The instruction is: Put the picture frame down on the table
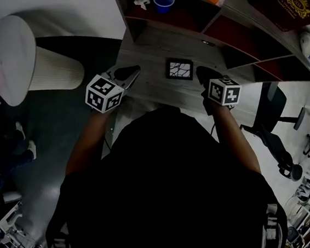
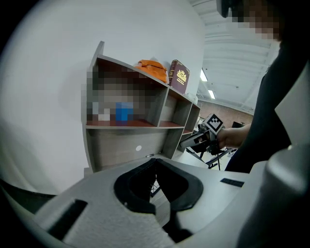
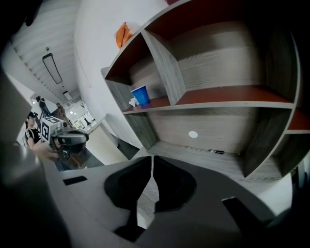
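Since the picture frame point(image 1: 179, 68) already lies flat on the surface point(image 1: 147, 52), just ahead of and between your left gripper point(image 1: 133, 73) and right gripper point(image 1: 203, 72), whose jaws are both closed on nothing, treat it as light, stiff and probably glass-fronted, pinching only its rim.

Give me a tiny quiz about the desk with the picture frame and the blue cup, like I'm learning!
1. True or false: the black picture frame with a white cracked pattern lies on the grey wooden table.
2. Where is the blue plastic cup? A on the floor; B in a shelf compartment; C on the table beside the frame.
3. Fill in: the right tongs are shut on ____.
Key: 1 true; 2 B; 3 nothing.
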